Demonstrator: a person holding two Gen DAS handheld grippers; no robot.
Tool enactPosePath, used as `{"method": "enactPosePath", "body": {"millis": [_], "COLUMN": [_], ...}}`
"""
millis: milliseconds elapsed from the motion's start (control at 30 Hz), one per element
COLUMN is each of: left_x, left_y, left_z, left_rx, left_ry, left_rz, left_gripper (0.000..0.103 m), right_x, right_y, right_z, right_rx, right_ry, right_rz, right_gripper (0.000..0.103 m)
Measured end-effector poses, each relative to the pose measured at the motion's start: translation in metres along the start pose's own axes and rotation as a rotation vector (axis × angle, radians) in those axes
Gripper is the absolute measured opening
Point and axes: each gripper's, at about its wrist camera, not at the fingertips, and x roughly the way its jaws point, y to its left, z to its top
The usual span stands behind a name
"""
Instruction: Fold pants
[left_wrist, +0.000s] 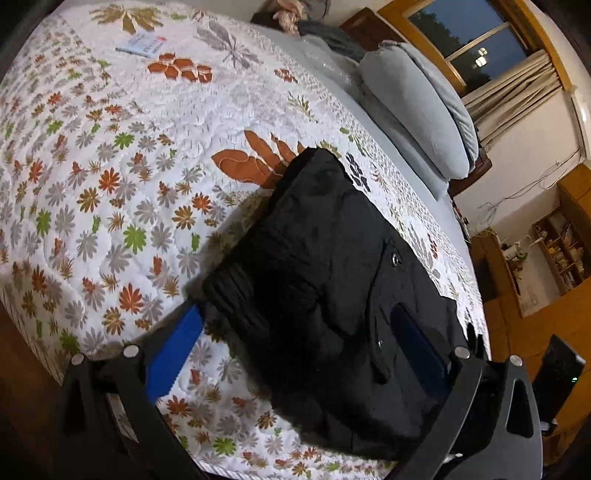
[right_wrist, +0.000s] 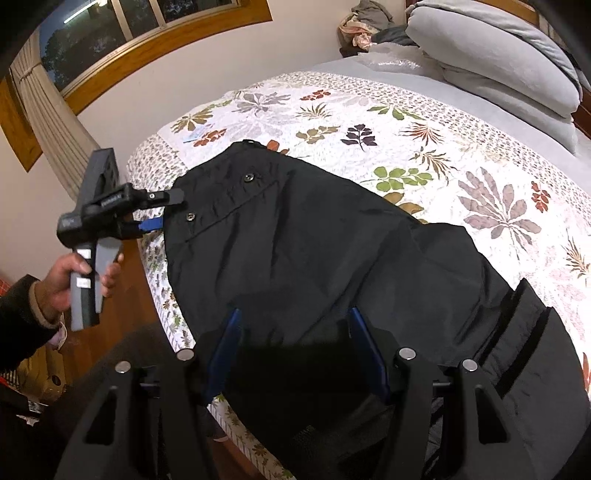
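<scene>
Black pants (right_wrist: 332, 251) lie spread across a floral quilt (right_wrist: 424, 147) on the bed, one end near the quilt's edge by the wood floor (right_wrist: 136, 291).

Right wrist view, left to right: a hand (right_wrist: 55, 284) in a dark sleeve holds the left gripper (right_wrist: 162, 212) by its grey handle. Its upper black finger sits on the pants' edge, blue-padded lower finger just under/beside the fabric. Two metal snaps (right_wrist: 248, 178) show nearby on the pants. Can't tell if the pads actually press the cloth. Lower centre, the right gripper (right_wrist: 295, 354) has its blue pads apart w/ dark fabric bunched between them; whether it's pinched isn't clear. Far right, grey pillows (right_wrist: 498, 62) are stacked at the head of the bed.

Left wrist view, left to right: blue left pad (left_wrist: 177, 350) lies over bare quilt, just beside the pants' ribbed edge; the other pad (left_wrist: 417, 343) is over the black fabric. Jaws stand wide, straddling the pants' edge. Booklet (left_wrist: 142, 44) lies far up the quilt; window (left_wrist: 469, 37) w/ curtain at upper right.
</scene>
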Motion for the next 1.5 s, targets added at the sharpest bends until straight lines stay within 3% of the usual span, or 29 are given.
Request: {"method": "enactPosePath", "body": {"millis": [33, 100, 200, 300, 433, 467, 500, 533, 600, 767, 900, 967, 1133, 1367, 1500], "left_x": [0.0, 0.004, 0.019, 0.026, 0.027, 0.028, 0.031, 0.034, 0.04, 0.041, 0.044, 0.044, 0.035, 0.011, -0.001], "left_y": [-0.002, -0.006, -0.011, -0.005, -0.015, -0.019, -0.024, -0.03, -0.034, -0.034, -0.051, -0.059, -0.085, -0.161, -0.21], "left_z": [0.001, 0.002, -0.001, -0.004, -0.003, -0.003, -0.004, -0.004, -0.004, 0.001, 0.003, 0.005, 0.016, 0.013, -0.005], "left_rx": [-0.022, -0.107, -0.142, -0.199, -0.172, -0.159, -0.142, -0.111, -0.068, -0.054, 0.043, 0.066, 0.121, 0.309, 0.444], "left_ry": [-0.009, 0.007, 0.04, 0.018, 0.015, 0.019, 0.038, 0.052, 0.078, 0.112, 0.108, 0.097, 0.057, -0.019, -0.034], "left_rz": [-0.019, -0.135, -0.175, -0.217, -0.293, -0.313, -0.329, -0.283, -0.19, -0.122, -0.041, -0.028, -0.06, -0.161, -0.233], "left_gripper": [0.101, 0.1, 0.1, 0.1, 0.099, 0.093, 0.076, 0.069, 0.046, 0.04, 0.023, 0.019, 0.015, 0.015, 0.015], "right_x": [0.0, 0.001, -0.002, -0.006, -0.011, -0.013, -0.015, -0.017, -0.022, -0.029, -0.03, -0.034, -0.057, -0.101, -0.12], "right_y": [0.0, 0.0, -0.001, -0.003, -0.007, -0.009, -0.01, -0.011, -0.014, -0.019, -0.024, -0.025, -0.037, -0.079, -0.106], "right_z": [0.0, -0.001, -0.001, -0.001, -0.002, -0.002, -0.002, -0.003, -0.004, -0.009, -0.013, -0.013, -0.015, -0.038, -0.058], "right_rx": [-0.001, -0.002, -0.006, 0.0, 0.008, 0.012, 0.013, 0.016, 0.024, 0.04, 0.057, 0.063, 0.084, 0.156, 0.214], "right_ry": [0.001, 0.008, 0.003, -0.01, -0.014, -0.017, -0.018, -0.022, -0.032, -0.046, -0.044, -0.055, -0.1, -0.143, -0.132], "right_rz": [0.0, -0.006, -0.013, -0.014, -0.028, -0.032, -0.037, -0.046, -0.054, -0.071, -0.079, -0.082, -0.117, -0.247, -0.307], "right_gripper": [0.062, 0.062, 0.062, 0.062, 0.062, 0.062, 0.063, 0.065, 0.067, 0.073, 0.073, 0.073, 0.073, 0.073, 0.073]}}
